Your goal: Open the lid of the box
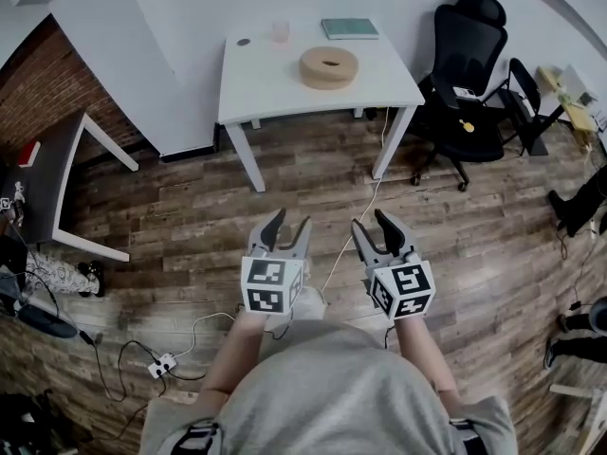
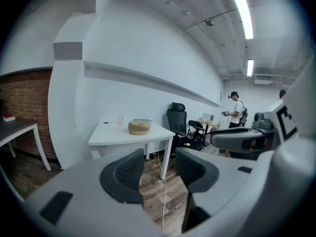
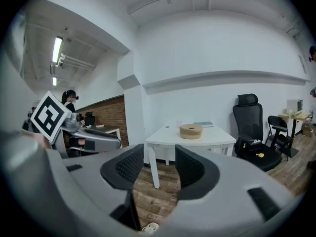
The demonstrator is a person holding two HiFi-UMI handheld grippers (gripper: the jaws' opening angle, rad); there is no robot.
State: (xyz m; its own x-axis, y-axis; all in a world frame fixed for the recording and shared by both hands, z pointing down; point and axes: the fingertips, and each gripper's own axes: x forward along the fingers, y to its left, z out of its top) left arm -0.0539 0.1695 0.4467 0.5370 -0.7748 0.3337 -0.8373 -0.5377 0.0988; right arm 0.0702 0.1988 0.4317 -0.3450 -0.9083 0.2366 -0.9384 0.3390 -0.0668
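Note:
A round tan box [image 1: 329, 67] with a lid lies on the white table [image 1: 275, 88] across the room, far ahead of both grippers. It also shows small in the left gripper view as the box [image 2: 139, 127] and in the right gripper view as the box [image 3: 191, 131]. My left gripper [image 1: 286, 227] and right gripper [image 1: 377, 224] are held side by side over the wooden floor, both pointing at the table. The left gripper [image 2: 160, 169] stands open with nothing between its pads. The right gripper [image 3: 154, 169] is open and empty too.
On the table are also a green book [image 1: 349, 28], a small cup [image 1: 280, 31] and a dark disc [image 1: 244, 42]. A black office chair [image 1: 465, 83] stands right of it. A dark desk [image 1: 47, 183] is at the left. A white cable [image 1: 356, 221] and power strip [image 1: 163, 364] lie on the floor.

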